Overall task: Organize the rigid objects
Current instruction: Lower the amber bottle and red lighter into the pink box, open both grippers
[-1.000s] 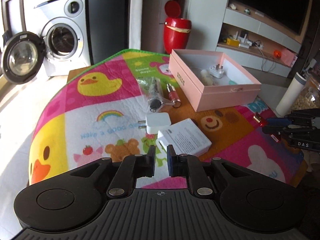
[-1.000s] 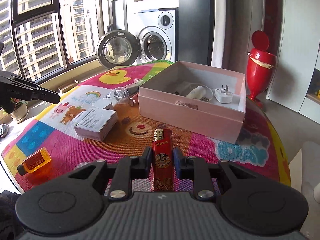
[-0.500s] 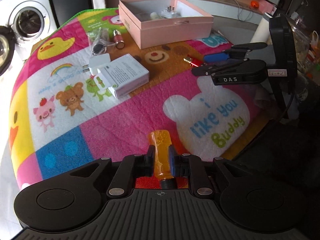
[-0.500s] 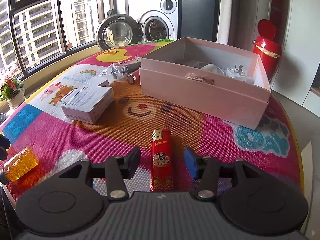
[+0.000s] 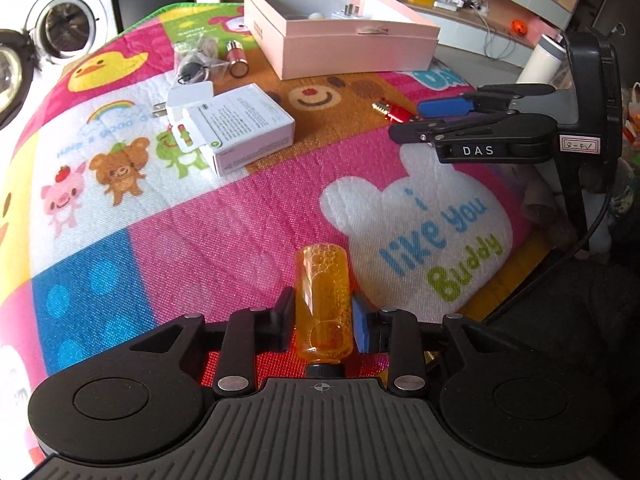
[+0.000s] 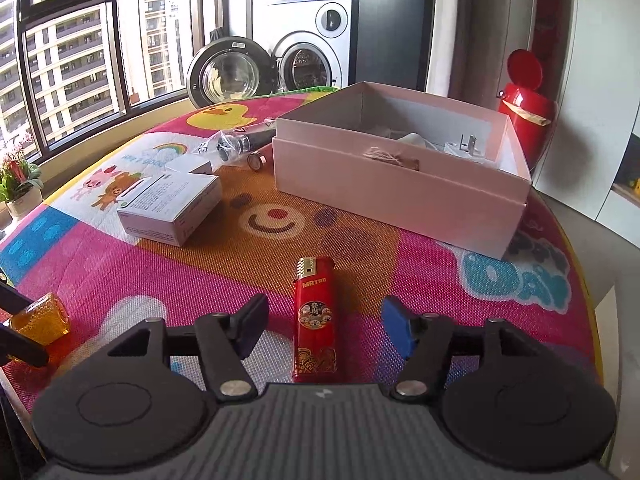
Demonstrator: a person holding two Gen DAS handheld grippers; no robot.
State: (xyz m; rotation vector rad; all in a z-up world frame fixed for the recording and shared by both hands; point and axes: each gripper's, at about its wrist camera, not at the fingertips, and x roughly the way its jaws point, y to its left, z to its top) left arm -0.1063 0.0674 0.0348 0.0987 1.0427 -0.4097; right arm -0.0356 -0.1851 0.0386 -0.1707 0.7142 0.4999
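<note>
My left gripper (image 5: 323, 320) is shut on a small orange bottle (image 5: 323, 300) lying on the colourful mat near its front edge; the bottle also shows at the left edge of the right wrist view (image 6: 40, 318). My right gripper (image 6: 323, 326) is open, its fingers on either side of a red lighter (image 6: 315, 318) that lies on the mat untouched; the gripper (image 5: 404, 120) and the lighter (image 5: 390, 110) also show in the left wrist view. An open pink box (image 6: 400, 178) holds a white plug and small items; the box also shows in the left wrist view (image 5: 352, 46).
A white carton (image 5: 240, 130) lies mid-mat with a white charger (image 5: 188, 98) beside it. A bagged dark item (image 5: 196, 60) and a small red cylinder (image 5: 237, 58) lie near the box. A washing machine (image 6: 308, 56) and red bin (image 6: 526, 108) stand beyond the table.
My left gripper swung down to the mat's front edge and shut on the orange bottle. My right gripper opened, releasing the red lighter onto the mat.
</note>
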